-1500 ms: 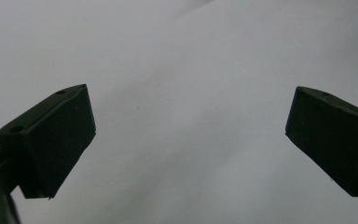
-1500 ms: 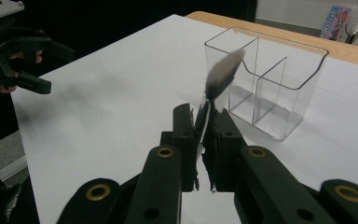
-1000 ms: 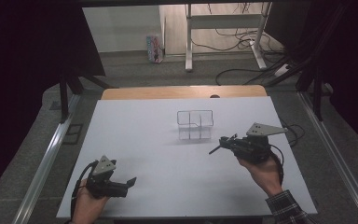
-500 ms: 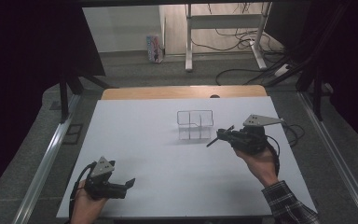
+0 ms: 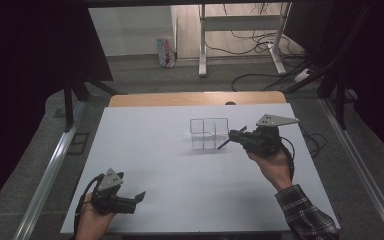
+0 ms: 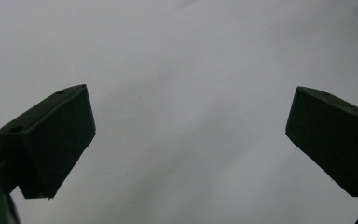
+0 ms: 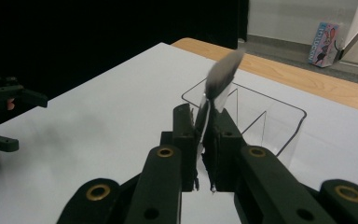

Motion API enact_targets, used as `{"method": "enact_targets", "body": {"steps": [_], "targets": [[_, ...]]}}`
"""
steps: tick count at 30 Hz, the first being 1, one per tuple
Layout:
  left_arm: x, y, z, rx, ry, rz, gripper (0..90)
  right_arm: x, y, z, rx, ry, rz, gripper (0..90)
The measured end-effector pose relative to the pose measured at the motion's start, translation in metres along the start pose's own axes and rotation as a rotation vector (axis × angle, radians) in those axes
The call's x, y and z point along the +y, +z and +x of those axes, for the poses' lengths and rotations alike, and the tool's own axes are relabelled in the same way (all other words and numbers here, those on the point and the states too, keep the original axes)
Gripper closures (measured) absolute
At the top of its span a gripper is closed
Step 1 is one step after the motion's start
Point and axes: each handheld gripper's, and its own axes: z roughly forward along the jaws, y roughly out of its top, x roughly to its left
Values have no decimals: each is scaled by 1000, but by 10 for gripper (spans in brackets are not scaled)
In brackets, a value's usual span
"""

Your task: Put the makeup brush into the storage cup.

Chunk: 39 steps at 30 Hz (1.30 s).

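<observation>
grey floor (image 5: 145, 75), white desk legs (image 5: 202, 45), loose cables (image 5: 260, 80)

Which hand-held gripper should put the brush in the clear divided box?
Right. The right hand-held gripper already clamps the brush beside the clear divided box. The left hand-held gripper sits open and empty at the table's near edge.

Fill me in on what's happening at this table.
A person works at a white table with a claw in each hand. The right claw is shut on a small brush with a dark, soft tip, holding it next to a clear divided container near the table's middle. The brush is not yet inside. The left claw sits open and empty near the table's front edge, with bare table between its jaws.
</observation>
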Motion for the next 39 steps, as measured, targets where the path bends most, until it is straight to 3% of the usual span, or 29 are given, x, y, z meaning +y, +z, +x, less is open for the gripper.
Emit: {"method": "enact_targets", "body": {"steps": [39], "targets": [[1,1,-1,8,22,4,17,22,32,-25,-57,20,-15,829]]}}
